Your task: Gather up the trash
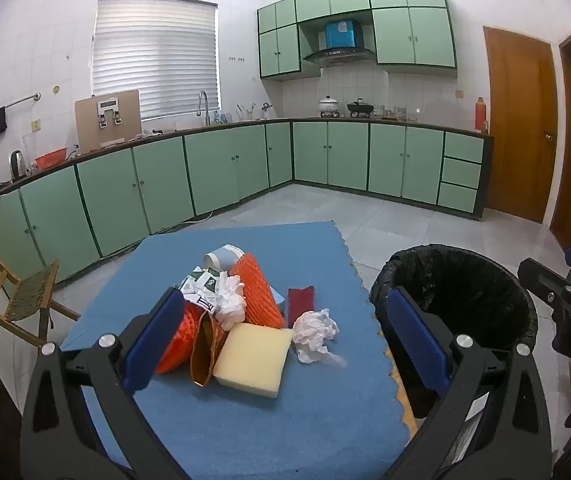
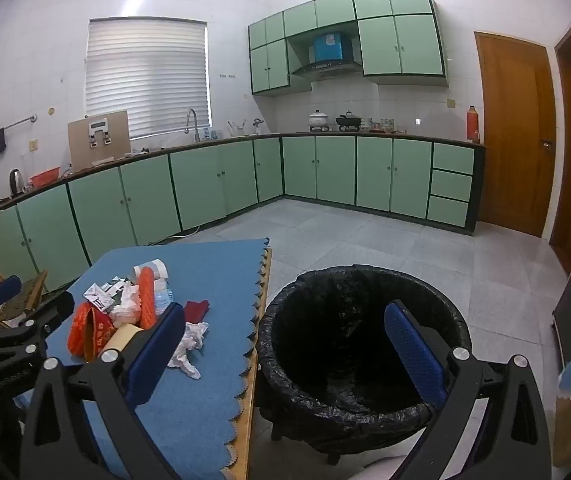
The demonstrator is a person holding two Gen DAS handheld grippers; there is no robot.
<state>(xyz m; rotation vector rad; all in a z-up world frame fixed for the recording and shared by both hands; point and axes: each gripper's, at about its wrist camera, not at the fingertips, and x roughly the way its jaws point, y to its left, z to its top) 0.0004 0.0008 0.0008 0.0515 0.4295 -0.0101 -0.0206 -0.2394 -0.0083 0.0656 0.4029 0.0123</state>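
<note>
While the trash pile (image 1: 241,320) sits at centre frame in the left wrist view, on the blue mat (image 1: 245,420) that covers the table, its longest piece, an orange foam net (image 1: 255,292), runs from upper left to lower right, and the pale yellow sponge block (image 1: 253,356) lies flat with a corner towards the lens. A crumpled white tissue (image 1: 315,334) lies just right of the block, apart from the heap, with a dark red scrap (image 1: 300,300) above it. The left gripper (image 1: 285,340) is spread wide with nothing between its blue pads, which frame the pile at lower left and lower right. The right gripper (image 2: 281,356) is likewise released and empty, hanging over the black-lined bin (image 2: 365,340), which stands on the floor just right of the table edge. In the right wrist view its left finger (image 2: 153,352) covers part of the sponge block and tissue; a second orange net and a gold-lined red packet are partly hidden behind a pad in the left wrist view. Printing on the small white wrappers (image 1: 201,284) is too small to read. Green cabinets (image 1: 225,168) fill the middle band, a wooden chair (image 1: 13,280) is cut off at the left edge.
</note>
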